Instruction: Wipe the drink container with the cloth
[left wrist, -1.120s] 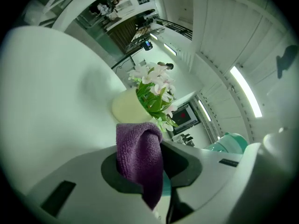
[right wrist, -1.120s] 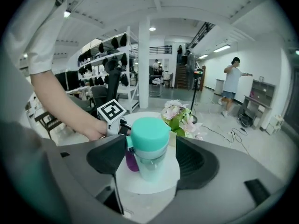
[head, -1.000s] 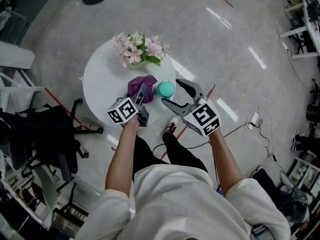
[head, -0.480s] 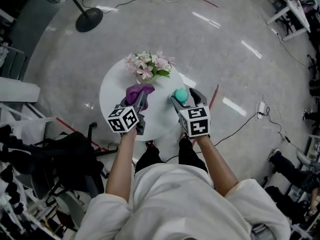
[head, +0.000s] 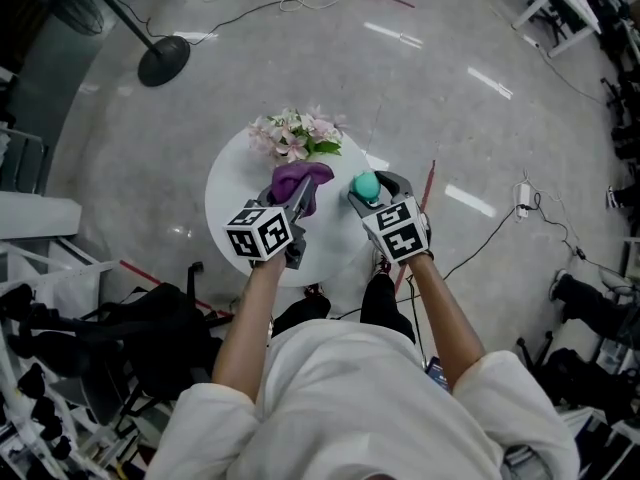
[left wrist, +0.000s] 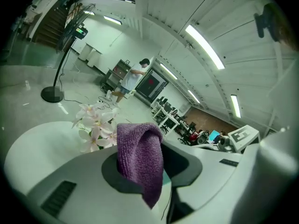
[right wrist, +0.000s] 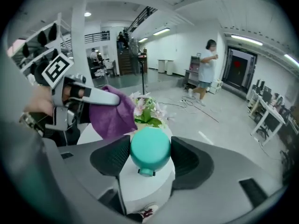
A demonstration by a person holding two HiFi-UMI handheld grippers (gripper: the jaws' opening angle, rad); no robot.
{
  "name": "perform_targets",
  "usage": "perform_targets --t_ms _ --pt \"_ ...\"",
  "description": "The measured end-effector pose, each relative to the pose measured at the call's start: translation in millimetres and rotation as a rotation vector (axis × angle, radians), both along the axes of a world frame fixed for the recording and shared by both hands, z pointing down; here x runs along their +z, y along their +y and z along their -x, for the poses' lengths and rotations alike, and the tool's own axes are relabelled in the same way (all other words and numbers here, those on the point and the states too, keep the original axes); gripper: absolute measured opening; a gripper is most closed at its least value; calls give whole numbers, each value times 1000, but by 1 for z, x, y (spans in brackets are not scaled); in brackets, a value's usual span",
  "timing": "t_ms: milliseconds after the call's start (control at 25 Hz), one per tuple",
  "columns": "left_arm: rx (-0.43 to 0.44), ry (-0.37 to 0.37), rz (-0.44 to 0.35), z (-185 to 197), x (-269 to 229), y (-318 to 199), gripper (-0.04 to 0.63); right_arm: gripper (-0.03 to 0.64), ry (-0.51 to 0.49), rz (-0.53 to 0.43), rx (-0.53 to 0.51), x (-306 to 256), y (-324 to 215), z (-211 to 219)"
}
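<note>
A teal, round-topped drink container (head: pixel 366 184) (right wrist: pixel 150 149) stands on the right side of the round white table (head: pixel 235 208). My right gripper (head: pixel 368 192) (right wrist: pixel 150 155) straddles it. Its jaws are closing, and both dark pads meet the container's sides. My left gripper (head: pixel 297 192) (left wrist: pixel 150 171) is shut on a purple cloth (head: pixel 300 178) (left wrist: pixel 140 160), which sticks up and droops over the jaws. The cloth hangs just left of the container. In the right gripper view the left gripper (right wrist: pixel 79 94) and the cloth (right wrist: pixel 114 113) show at the left.
A vase of pink and white flowers (head: pixel 297 134) (left wrist: pixel 96 125) (right wrist: pixel 147 108) stands at the table's far edge, close behind the cloth and container. A black chair (head: pixel 130 318) with dark clothing stands to the left. A fan base (head: pixel 163 60) and cables lie on the floor beyond.
My right gripper has come forward from the near right and now has the container between narrower jaws. The left gripper still holds the cloth, now a little higher and closer to the container.
</note>
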State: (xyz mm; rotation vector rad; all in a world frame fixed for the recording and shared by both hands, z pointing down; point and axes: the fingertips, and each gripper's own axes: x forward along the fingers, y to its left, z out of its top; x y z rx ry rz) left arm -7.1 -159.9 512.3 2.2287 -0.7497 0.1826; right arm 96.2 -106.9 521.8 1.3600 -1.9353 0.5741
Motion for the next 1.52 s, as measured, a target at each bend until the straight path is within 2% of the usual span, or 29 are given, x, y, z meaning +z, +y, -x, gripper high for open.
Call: perform_targets --t_ms 120,240,320,480,600,680,880,960,1120,1320,1520 --pt "27 45 16 -15 -22 2 110 284 6 11 -179 -1 3 8" --pt "20 156 55 -31 -44 2 110 284 8 21 -375 1 4 14" --pt "10 229 45 -42 -59 2 110 284 8 24 -499 1 5 16" --pt "-27 237 1 -55 -60 0 110 284 3 31 -724 0 8 19" --pt "-75 293 63 -62 -51 1 109 284 8 40 -839 -1 10 19" --pt "-109 314 100 -68 -45 2 109 284 7 36 -889 -2 8 20" --pt "-215 263 138 -71 -12 -2 107 285 -22 14 -973 -4 6 21" --pt "-246 271 154 -70 2 -6 106 284 -45 4 -995 -3 6 20" --pt "-264 303 210 -73 39 -9 106 285 -79 -8 -1047 -1 7 21" --pt "-295 262 184 -78 88 -13 104 287 -68 -14 -1120 -2 7 18" --pt "-302 248 241 -78 143 -12 104 288 -54 -35 -1229 3 11 20"
